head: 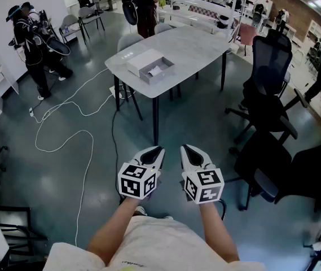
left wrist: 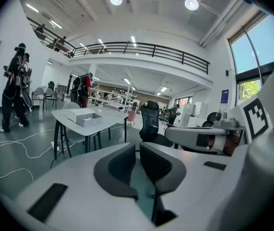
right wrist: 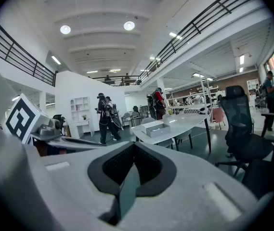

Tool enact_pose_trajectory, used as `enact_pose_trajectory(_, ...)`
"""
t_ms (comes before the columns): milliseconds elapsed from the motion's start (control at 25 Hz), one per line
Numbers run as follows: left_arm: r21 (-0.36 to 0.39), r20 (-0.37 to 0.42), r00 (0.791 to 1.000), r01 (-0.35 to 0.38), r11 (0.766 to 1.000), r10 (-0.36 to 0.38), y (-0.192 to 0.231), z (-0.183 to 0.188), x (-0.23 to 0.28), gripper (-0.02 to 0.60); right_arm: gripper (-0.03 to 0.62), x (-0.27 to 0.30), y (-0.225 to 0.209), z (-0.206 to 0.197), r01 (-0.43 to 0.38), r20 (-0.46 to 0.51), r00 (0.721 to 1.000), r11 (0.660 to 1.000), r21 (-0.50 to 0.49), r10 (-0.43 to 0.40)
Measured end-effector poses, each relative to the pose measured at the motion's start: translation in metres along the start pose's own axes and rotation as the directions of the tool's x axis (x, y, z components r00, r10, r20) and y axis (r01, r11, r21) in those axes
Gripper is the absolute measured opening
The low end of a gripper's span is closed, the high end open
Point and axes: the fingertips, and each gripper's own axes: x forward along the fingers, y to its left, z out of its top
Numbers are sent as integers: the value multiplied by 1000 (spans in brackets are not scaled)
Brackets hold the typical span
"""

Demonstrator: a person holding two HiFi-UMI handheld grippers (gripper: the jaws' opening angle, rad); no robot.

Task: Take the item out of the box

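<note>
Holds left gripper (head: 155, 151) and right gripper (head: 187, 150) well apart from the table (head: 199, 41), fingers (head: 152, 160) pressed together on nothing. Sees the item (head: 155, 70) lying inside the open box (head: 163, 74) there. Might snag the floor cable (head: 84, 179) approaching, or shove the box with unopened fingers.

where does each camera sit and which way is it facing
Head view: on the person's head, facing steeply down at table and open box; shows forearms, left gripper, right gripper.
Left gripper view: on the left gripper, along its shut jaws toward the table; right gripper at right.
Right gripper view: on the right gripper, along its shut jaws toward the table; left gripper at left.
Shared: table and box in all three.
</note>
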Motion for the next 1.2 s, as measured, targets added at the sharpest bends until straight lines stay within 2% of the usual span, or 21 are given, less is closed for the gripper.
enact_pose_trajectory(360, 1, -5, 1000, 13, 1000, -13, 9, 0, 16, 32, 5, 13, -13, -6, 28, 1, 1000, 999, 19, -28)
enact_pose_trajectory(600, -4, -14, 999, 30, 1000, -30, 25, 7, 47, 31, 5, 41, -34, -7, 37, -20, 999, 999, 30, -36)
enact_pose_trajectory(920, -19, -38, 999, 35, 999, -35, 73, 27, 117, 32, 5, 113, -77, -1, 50, -61, 997, 998, 23, -48)
enact_pose_trajectory(1200, -33, -65, 996, 61, 998, -63, 120, 60, 181, 32, 5, 185, -111, 18, 68, -102, 993, 997, 41, -63)
